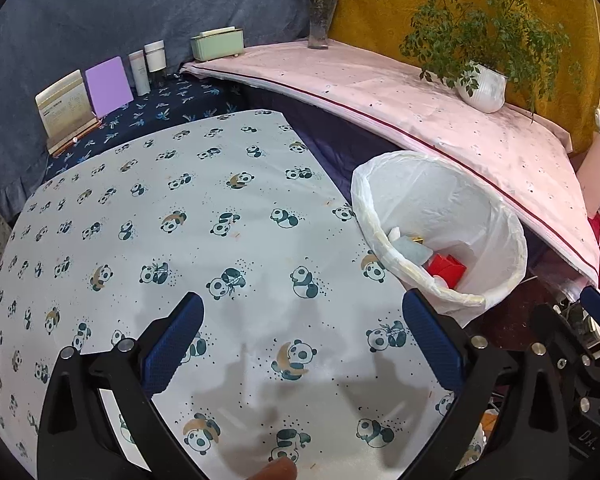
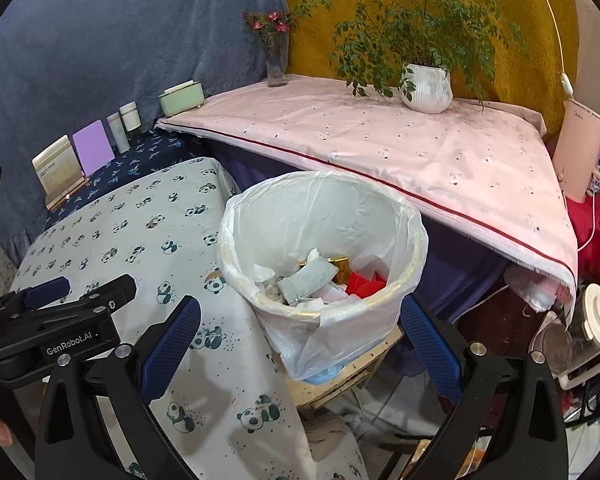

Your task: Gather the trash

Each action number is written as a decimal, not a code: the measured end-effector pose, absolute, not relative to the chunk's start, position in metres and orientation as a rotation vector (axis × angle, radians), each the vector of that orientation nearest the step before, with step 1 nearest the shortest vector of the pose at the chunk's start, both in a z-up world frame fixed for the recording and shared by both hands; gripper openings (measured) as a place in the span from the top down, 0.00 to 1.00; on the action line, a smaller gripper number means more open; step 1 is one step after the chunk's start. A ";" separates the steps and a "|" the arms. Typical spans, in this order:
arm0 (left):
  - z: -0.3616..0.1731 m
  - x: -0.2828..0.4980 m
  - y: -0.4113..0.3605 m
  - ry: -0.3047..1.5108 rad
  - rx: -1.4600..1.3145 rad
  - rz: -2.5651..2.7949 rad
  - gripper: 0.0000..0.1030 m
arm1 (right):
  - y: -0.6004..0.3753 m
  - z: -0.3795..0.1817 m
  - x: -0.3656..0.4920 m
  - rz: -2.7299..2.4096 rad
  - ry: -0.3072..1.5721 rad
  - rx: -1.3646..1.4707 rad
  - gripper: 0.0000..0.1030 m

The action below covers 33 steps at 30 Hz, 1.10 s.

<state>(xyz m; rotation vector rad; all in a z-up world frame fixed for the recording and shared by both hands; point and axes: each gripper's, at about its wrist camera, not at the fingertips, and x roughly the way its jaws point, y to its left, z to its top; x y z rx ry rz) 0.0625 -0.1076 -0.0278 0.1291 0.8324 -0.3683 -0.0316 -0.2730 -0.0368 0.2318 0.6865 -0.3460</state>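
- While both grippers stood with jaws spread wide and nothing between the pads, the step in hand looked like the pause just past a drop: the left gripper (image 1: 302,342) hung over bare panda-print tablecloth (image 1: 204,216), and the right gripper (image 2: 300,342) pointed down at the near rim of the trash bin (image 2: 416,240).
- Trash already lay inside the bin's white plastic liner (image 2: 316,208): a crumpled grey-green wrapper (image 2: 308,282), a red folded carton (image 2: 364,282), a small gold piece (image 2: 342,266) and scraps of white paper (image 2: 314,256).
- No loose litter showed on the tablecloth in either view, so the collecting seemed close to done, or the rest lay out of frame.
- My judgement was that the next move called for a sweep of the table and its edges for any remaining piece, then a low approach with the jaws kept apart until a scrap sat between the pads.
- Readable writing was sparse: "GenRobot.AI" in white on the left gripper's black body as seen from the right wrist, and "DA" on the other tool's body at the edge of the left view.
- Print on the cream card (image 1: 62,110) in its stand and on the white appliance (image 2: 588,148) beside the pink cloth was too small to read.
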 end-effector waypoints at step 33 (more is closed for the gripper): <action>-0.036 0.049 -0.108 0.831 0.164 -0.339 0.07 | -0.260 -0.045 -0.041 -0.360 0.713 0.178 0.07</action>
